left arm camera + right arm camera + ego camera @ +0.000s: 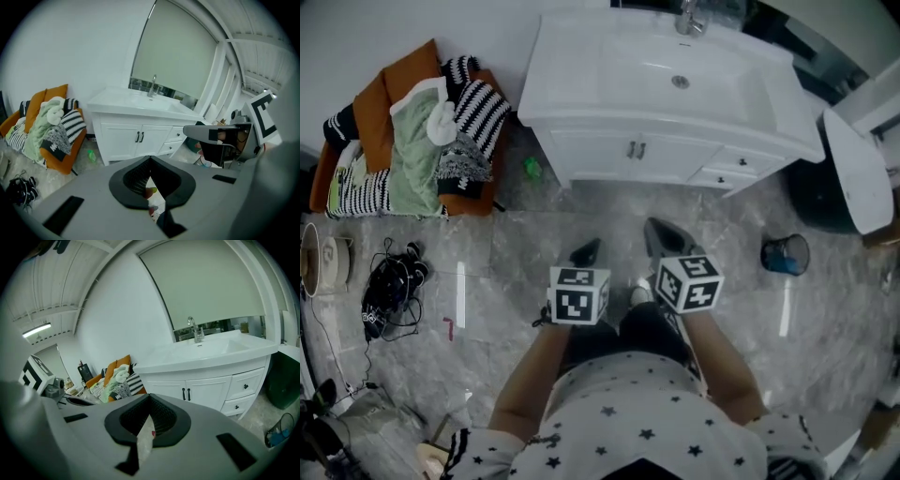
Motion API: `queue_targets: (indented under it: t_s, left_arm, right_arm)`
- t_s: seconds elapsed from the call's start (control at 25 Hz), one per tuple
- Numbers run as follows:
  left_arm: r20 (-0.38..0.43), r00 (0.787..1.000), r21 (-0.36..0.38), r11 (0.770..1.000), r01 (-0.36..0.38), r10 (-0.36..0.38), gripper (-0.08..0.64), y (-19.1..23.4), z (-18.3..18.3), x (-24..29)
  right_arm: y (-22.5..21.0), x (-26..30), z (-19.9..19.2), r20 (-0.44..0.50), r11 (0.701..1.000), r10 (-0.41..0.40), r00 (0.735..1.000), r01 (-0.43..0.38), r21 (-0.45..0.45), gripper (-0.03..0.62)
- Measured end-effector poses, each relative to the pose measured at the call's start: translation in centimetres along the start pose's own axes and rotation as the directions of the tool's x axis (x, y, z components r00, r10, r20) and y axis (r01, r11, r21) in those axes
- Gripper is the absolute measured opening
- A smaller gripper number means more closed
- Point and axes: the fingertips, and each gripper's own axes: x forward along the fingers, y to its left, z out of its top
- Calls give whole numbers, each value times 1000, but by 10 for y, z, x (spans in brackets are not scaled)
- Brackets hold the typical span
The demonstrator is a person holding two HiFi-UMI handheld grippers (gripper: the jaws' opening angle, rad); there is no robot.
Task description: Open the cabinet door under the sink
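Scene: a person stands on a grey floor (506, 244) facing a white vanity (567, 75), with a gripper in each hand.
Task's thing: two cabinet doors (623, 150) sit on the vanity's front, under the sink (722, 89) and toward the left end. Both are closed. Their dark handles (636, 150) stand side by side at the middle seam.
Beside it: drawers (731, 167) fill the front's right end.
Left gripper (586, 251): clenched, tips meeting, nothing between them. It points toward the vanity and is well apart from the doors.
Right gripper (661, 236): also clenched and empty. It is near the left one and well short of the vanity's front.
Risk, grip: the jaws must part before they reach a handle. Clenched, they would likely only bump the door.
Risk, aim: the handles are thin and close together. A jaw could catch both, slip off, or land on a drawer knob instead.
Risk, swing: a green bottle (532, 169) lies on the floor by the vanity's left front corner. The left door might meet it when swung wide.
Risk, stance: a door opens toward the person, so standing too near could block it.
Hidden: the cabinet's inside and the hinges are out of sight.
Cut off: in both gripper views the gripper's own body covers the floor before the doors.
Hard to tell: in the head view the handles are too small to show their shape.
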Motion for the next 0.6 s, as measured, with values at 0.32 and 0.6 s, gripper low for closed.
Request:
queue_targets:
  t_s: [0.32,0.6]
  left_arm:
    - [-12,999,-72,996,-49,48,6,-15,-12,23]
    - [-13,997,-98,992,-81,80,5,-23,-19,50]
  right_arm:
    - [-28,10,-8,-43,998,43,998,-45,-37,8]
    - [-52,25,-22,-58,997,56,997,-59,-53,8]
